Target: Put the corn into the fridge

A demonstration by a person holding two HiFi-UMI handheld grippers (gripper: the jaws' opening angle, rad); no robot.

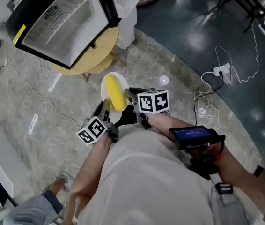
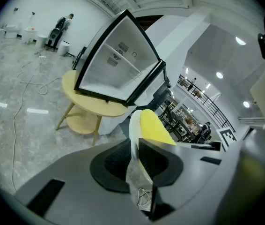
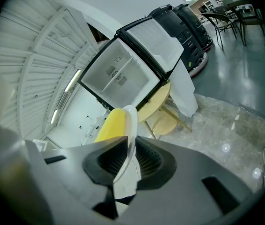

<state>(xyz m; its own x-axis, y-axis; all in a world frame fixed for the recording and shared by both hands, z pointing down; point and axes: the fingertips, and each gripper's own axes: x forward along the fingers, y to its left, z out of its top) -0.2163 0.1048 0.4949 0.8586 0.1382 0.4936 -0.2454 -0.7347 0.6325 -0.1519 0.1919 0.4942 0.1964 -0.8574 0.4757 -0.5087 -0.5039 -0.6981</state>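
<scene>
On plate [image 1: 114, 76] beside right tool [image 1: 128, 95], corn [image 1: 115, 94]

Person in a pale short-sleeved shirt [image 1: 142, 172]. Ahead of the shirt, left gripper [image 1: 105, 107] and right gripper [image 1: 128, 94]: grey, black ribbed pads [image 2: 116, 159], each with a white cube [image 1: 153, 101] of black square markers. Beside the shirt, a strapped black screen device [image 1: 192, 136].

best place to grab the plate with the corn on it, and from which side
Take the plate by its thin rim, at its left and right edges, from the near side; the left gripper and right gripper are shut on it that way. The corn lies along the middle, so two level grips probably suit.
</scene>
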